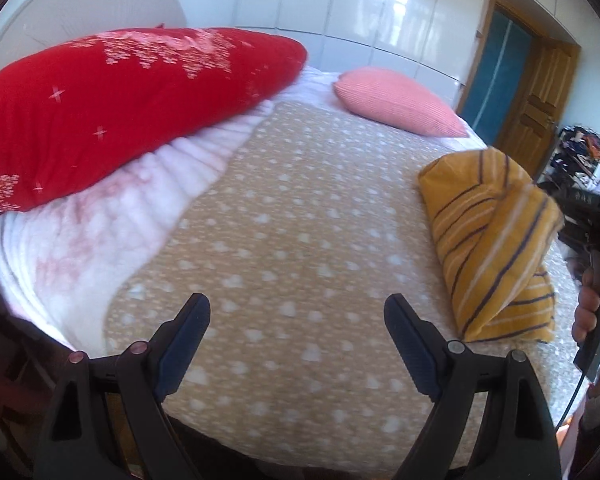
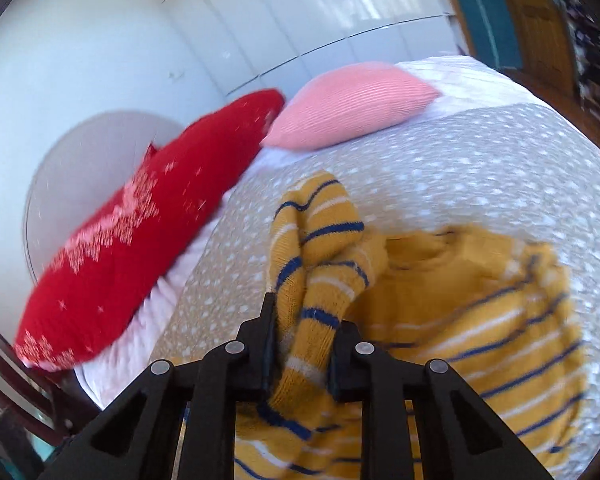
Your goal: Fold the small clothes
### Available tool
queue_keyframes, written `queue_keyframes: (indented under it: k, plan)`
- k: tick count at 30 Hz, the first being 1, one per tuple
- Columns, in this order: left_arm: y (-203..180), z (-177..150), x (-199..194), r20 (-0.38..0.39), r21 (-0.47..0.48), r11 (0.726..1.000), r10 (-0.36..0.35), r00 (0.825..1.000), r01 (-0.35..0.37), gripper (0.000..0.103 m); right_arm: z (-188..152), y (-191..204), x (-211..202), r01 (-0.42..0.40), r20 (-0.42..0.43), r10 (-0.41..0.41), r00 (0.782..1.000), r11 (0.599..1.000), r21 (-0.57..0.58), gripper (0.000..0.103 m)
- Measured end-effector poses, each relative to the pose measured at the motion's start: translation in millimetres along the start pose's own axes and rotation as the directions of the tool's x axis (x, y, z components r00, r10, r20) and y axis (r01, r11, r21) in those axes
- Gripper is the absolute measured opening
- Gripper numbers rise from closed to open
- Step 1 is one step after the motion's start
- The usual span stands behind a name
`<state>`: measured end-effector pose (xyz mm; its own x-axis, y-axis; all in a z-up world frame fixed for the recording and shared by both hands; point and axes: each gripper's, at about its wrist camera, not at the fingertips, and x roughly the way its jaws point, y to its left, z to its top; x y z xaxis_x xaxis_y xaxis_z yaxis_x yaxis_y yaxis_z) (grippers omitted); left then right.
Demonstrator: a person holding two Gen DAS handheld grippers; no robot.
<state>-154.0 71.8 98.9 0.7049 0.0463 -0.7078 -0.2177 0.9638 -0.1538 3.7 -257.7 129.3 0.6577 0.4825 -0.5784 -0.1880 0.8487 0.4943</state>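
Here the right tongs (image 2: 305,322) are closed on a bunched sleeve of the mustard-yellow knitted sweater with navy and white stripes (image 2: 472,312); the gripped fold stands up between the two black fingers and curls over just ahead of their tips. The rest of the sweater lies to the right of these tongs on the tan bedspread dotted with white hearts (image 2: 480,168), its plain yellow collar showing just beyond the pinched part. The edges of the garment are blurred.

The left tongs (image 1: 297,306) stand wide, holding nothing, and hover over a bare stretch of the bedspread (image 1: 300,208). From this view the sweater (image 1: 488,248) sits ahead and to the right of them, one striped flap lifted off the bed. At the far right edge a hand (image 1: 592,304) grips the black handle of the other tool, right beside the garment.

Farther ahead and to the left of the left tongs, a large red pillow with a pale pink snowflake pattern (image 1: 112,108) rests on a white ribbed fleece blanket (image 1: 100,240). Beyond, a small salmon-pink ribbed cushion (image 1: 400,100) lies near the far end of the bed. Behind it stand glossy white wardrobe doors (image 1: 360,8) and, to the right, a brown wooden door (image 1: 540,92).
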Motion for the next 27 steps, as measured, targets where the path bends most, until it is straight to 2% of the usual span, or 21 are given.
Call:
queue_keyframes:
  k: [4,7,9,11,12,13,15,16,17,18,21,22,24,25,27]
  plan:
    - [-31,-2,5,-0.022,0.039,0.998,-0.042,0.999,0.043,0.088,-4,-88,-24,0.048,0.018,-0.051,0.999,0.986,0.159,0.017]
    - [-50,-4,9,-0.037,0.075,0.995,-0.059,0.998,0.062,0.088,-16,-141,-24,0.103,-0.014,-0.102,0.995,0.964,0.245,0.017]
    - [-59,-6,11,-0.05,0.09,0.993,-0.07,0.996,0.074,0.088,-25,-164,-24,0.089,-0.034,-0.082,0.996,0.949,0.301,0.017]
    - [-66,-8,12,-0.055,0.107,0.991,-0.07,0.996,0.076,0.088,-27,-168,-41,0.108,0.013,-0.118,0.993,0.946,0.305,0.032]
    - [-68,-8,12,-0.057,0.113,0.991,-0.068,0.996,0.074,0.088,-26,-167,-50,0.11,0.045,-0.13,0.991,0.947,0.3,0.032]
    - [-69,-8,13,-0.06,0.119,0.99,-0.066,0.996,0.073,0.088,-24,-165,-57,0.09,0.069,-0.115,0.991,0.951,0.297,0.034]
    - [-73,-9,15,-0.067,0.121,0.99,-0.068,0.995,0.076,0.088,-18,-160,-65,0.045,0.1,-0.076,0.992,0.958,0.283,0.045]
    - [-74,-9,16,-0.07,0.119,0.99,-0.073,0.995,0.081,0.088,-15,-155,-66,0.039,0.106,-0.07,0.992,0.963,0.266,0.055]
    - [-75,-10,15,-0.071,0.117,0.99,-0.076,0.995,0.084,0.088,-12,-148,-64,0.041,0.106,-0.069,0.992,0.969,0.245,0.063]
    - [-76,-11,14,-0.072,0.117,0.989,-0.08,0.994,0.088,0.088,-10,-141,-59,0.049,0.097,-0.072,0.993,0.974,0.223,0.065]
    - [-81,-11,13,-0.073,0.127,0.987,-0.086,0.994,0.094,0.088,-9,-124,-21,0.104,-0.025,-0.101,0.995,0.981,0.162,0.072]
    - [-83,-11,12,-0.074,0.136,0.986,-0.084,0.994,0.093,0.088,-12,-120,-7,0.103,-0.062,-0.094,0.994,0.984,0.147,0.071]
    - [-84,-10,11,-0.07,0.146,0.985,-0.08,0.994,0.089,0.088,-19,-114,9,0.054,-0.094,-0.042,0.995,0.99,0.131,0.036]
    - [-85,-10,10,-0.067,0.152,0.985,-0.076,0.995,0.085,0.088,-20,-111,10,0.036,-0.089,-0.025,0.996,0.992,0.121,0.025]
    - [-86,-9,10,-0.066,0.16,0.984,-0.066,0.996,0.076,0.088,-17,-112,-1,-0.016,-0.047,0.022,0.999,0.992,0.124,0.02]
